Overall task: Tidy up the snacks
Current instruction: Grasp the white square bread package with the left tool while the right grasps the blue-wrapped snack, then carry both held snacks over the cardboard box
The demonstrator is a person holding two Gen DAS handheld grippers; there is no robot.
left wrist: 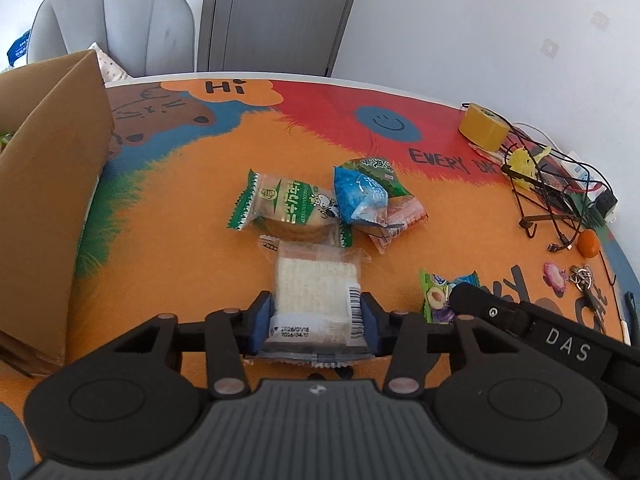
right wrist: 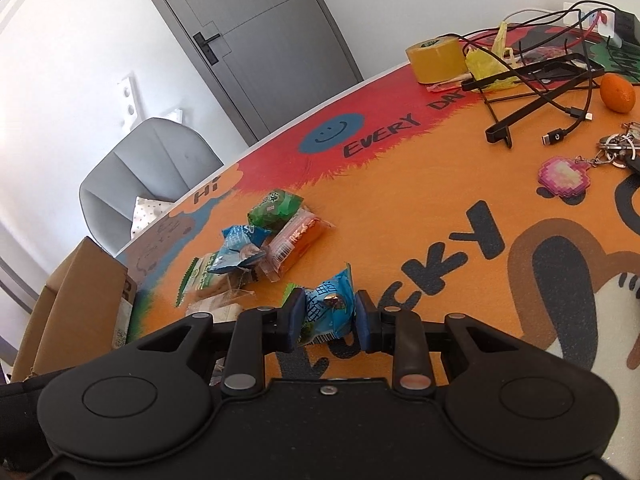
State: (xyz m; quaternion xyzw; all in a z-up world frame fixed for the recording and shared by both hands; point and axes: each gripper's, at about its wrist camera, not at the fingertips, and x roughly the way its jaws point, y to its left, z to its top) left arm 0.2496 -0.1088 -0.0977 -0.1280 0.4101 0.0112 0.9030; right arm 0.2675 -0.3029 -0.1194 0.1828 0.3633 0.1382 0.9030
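Note:
On the orange cartoon-print table, a clear-wrapped pale wafer packet lies flat, and my left gripper is shut on its near end, blue pads against both sides. My right gripper is shut on a small blue-and-green snack packet, which stands up between the pads. This packet also shows in the left wrist view, beside the right gripper's black body. Behind lie a green-and-white biscuit packet, a blue packet, a green packet and an orange packet. A cardboard box stands at the left.
A yellow tape roll, a black wire stand with cables, a small orange and keys with a pink charm crowd the table's right side. A grey chair and a grey door stand beyond the far edge.

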